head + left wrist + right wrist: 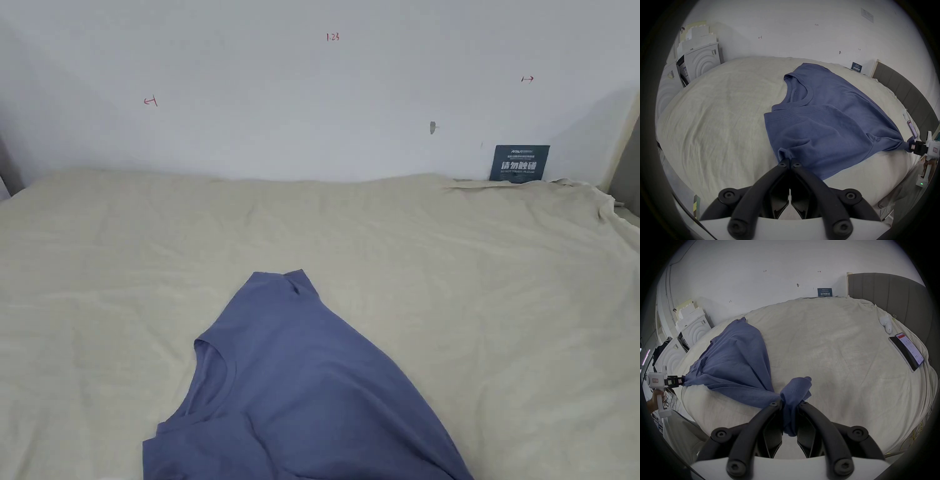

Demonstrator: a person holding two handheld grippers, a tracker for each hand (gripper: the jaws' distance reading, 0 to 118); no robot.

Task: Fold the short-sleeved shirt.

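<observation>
Shirt (826,123): one | left gripper (789,164), right gripper (789,404): two, both clamping shirt hem

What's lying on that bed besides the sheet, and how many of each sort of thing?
Blue shirt: 1
Phones or tablets with a lit or dark screen: 2
Small white object near the headboard, too small to identify: 1
Grippers pinching the shirt's hem, left gripper and right gripper: 2
Total: 6
</observation>
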